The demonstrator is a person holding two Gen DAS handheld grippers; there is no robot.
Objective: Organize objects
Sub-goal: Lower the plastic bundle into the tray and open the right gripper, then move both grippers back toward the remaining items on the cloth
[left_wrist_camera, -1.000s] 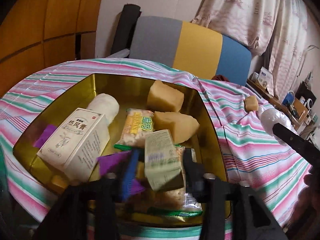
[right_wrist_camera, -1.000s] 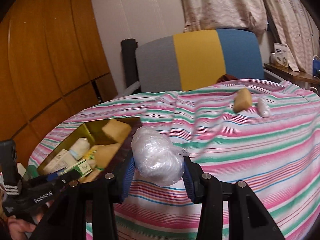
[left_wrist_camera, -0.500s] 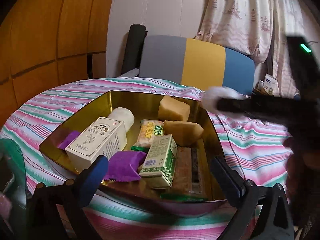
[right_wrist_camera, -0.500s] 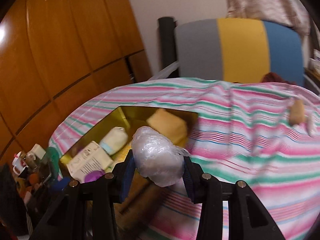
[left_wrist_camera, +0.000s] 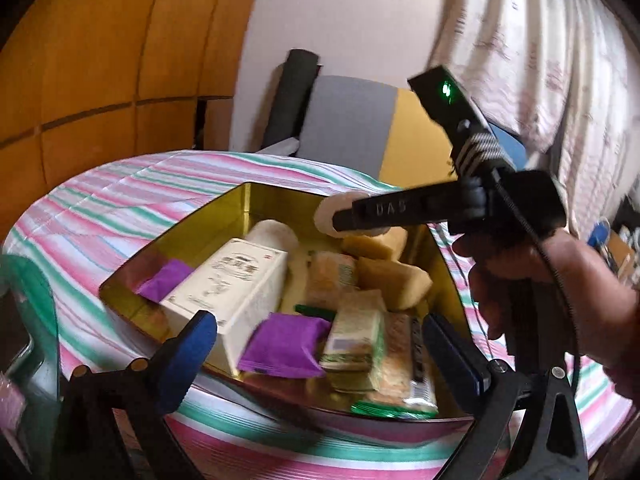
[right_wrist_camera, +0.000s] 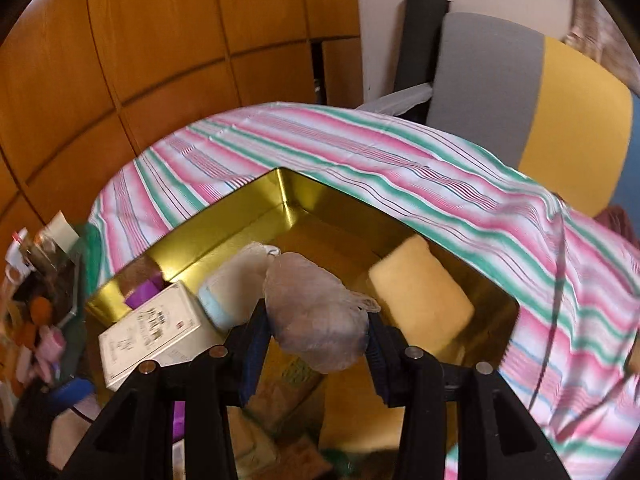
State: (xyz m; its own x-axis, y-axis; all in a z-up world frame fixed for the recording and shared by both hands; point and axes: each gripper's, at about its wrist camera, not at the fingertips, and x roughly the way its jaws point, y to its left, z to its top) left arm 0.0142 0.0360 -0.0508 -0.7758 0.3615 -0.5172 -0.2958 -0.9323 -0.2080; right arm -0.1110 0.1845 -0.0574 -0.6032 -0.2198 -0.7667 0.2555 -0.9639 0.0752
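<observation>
The right tongs (right_wrist_camera: 316, 334) are clamped on a crinkled, clear-plastic-wrapped whitish bundle (right_wrist_camera: 316, 312), pinched at its sides between the blue pads so that it juts forward, clear of the black frame. In the right wrist view it hangs at centre frame above the open gold-coloured rectangular metal tin (right_wrist_camera: 224, 216), over the bare patch of floor between the pale rolled cylinder (right_wrist_camera: 236, 280) at centre left and the tan sponge-like block (right_wrist_camera: 420, 300) at centre right. That gap looks like the likely place for it, since the nearer part of the tin is already crowded.

In the left wrist view the left tongs (left_wrist_camera: 320, 344) stand wide open with nothing between their pads, low in the frame at the tin's near edge, above the flat purple pouch (left_wrist_camera: 284, 344) and the green-and-white small carton (left_wrist_camera: 356, 336). The white printed cardboard box (left_wrist_camera: 232, 284) lies at centre left. The right tool crosses the upper right, and the bundle pokes out past its black finger. The tin sits on the surface, covered by a pink, green and white striped cloth (left_wrist_camera: 120, 200).
</observation>
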